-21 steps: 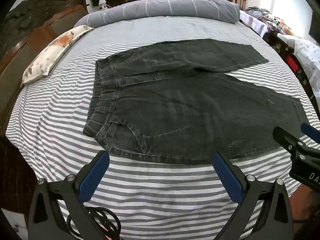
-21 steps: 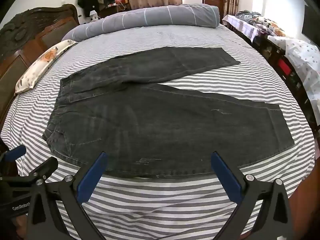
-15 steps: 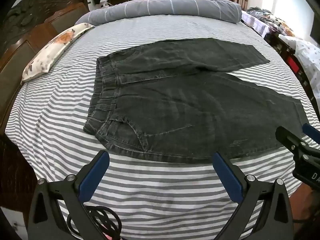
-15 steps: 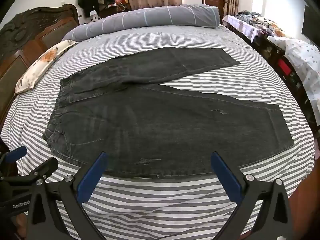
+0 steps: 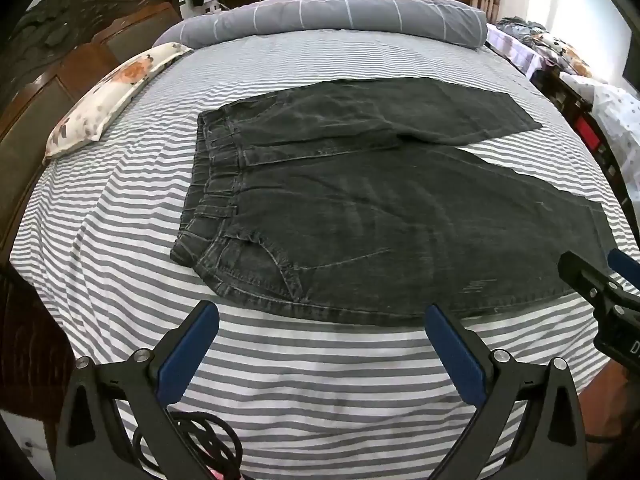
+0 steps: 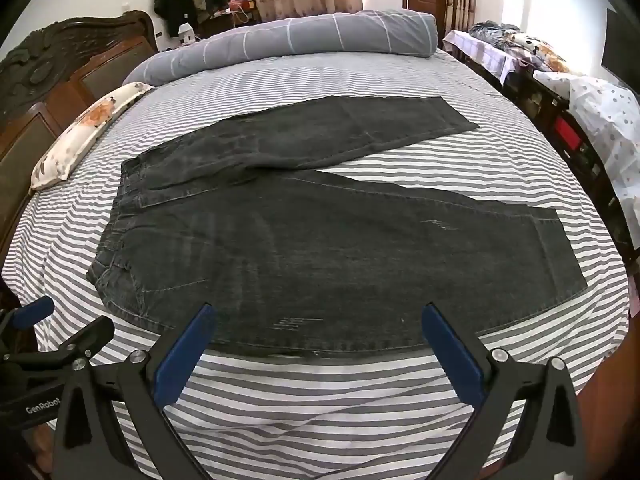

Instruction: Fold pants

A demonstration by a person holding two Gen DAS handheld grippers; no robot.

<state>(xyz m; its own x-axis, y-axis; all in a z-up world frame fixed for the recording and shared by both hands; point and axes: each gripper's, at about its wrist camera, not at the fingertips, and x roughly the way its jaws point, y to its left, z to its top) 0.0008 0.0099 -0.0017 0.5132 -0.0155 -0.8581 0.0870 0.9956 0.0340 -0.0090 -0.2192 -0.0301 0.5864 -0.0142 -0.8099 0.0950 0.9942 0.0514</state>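
Nothing has shifted: your left gripper [image 5: 320, 344] and right gripper [image 6: 316, 344] remain wide, empty, short of the pants [image 5: 380, 216] at the bed's [image 5: 320, 380] near edge; folding unstarted.

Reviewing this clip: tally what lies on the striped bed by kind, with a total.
Black pants, spread flat with legs apart: 1
Floral pillow by the headboard: 1
Rolled grey duvet along the far edge: 1
Total: 3
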